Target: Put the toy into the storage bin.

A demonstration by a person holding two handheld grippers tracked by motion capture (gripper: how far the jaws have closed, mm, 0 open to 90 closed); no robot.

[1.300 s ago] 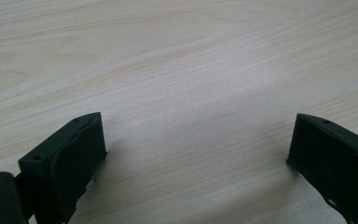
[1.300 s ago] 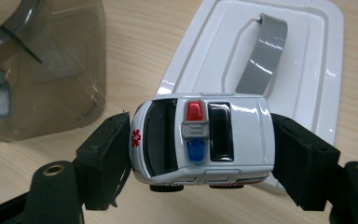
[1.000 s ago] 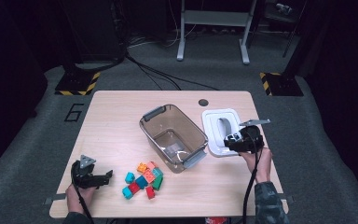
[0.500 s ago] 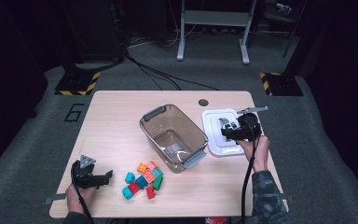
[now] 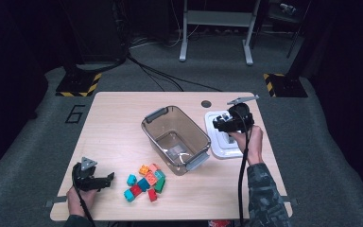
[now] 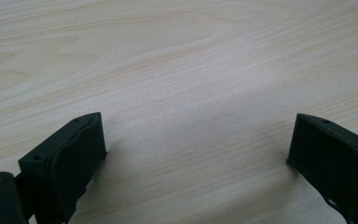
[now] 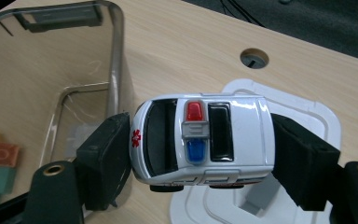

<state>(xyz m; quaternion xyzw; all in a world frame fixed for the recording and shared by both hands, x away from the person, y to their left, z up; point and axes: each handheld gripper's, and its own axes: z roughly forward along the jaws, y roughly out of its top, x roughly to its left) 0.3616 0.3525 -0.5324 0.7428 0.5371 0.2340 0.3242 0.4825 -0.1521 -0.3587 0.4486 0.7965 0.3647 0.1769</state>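
Observation:
A white toy ambulance [image 7: 203, 140] with red and blue roof lights is clamped nose to tail between the pads of my right gripper [image 7: 200, 158], lifted above the white lid [image 7: 303, 116]. In the high view the right gripper [image 5: 223, 124] hovers over that lid [image 5: 224, 152], just right of the clear plastic bin [image 5: 176, 138]. My left gripper [image 5: 105, 179] rests at the table's near left corner, open. Its jaws stand wide apart over bare wood in the left gripper view [image 6: 196, 154]. A pile of coloured blocks [image 5: 145, 182] lies to its right.
The clear bin's interior looks bare apart from reflections. A round cable hole [image 5: 206, 103] sits in the table behind the lid. Cables trail from both grippers toward the front edge. Dark floor and stands surround the table.
My right gripper has risen and shifted back and left with the toy ambulance in its grip, off the white lid. The left gripper has kept still.

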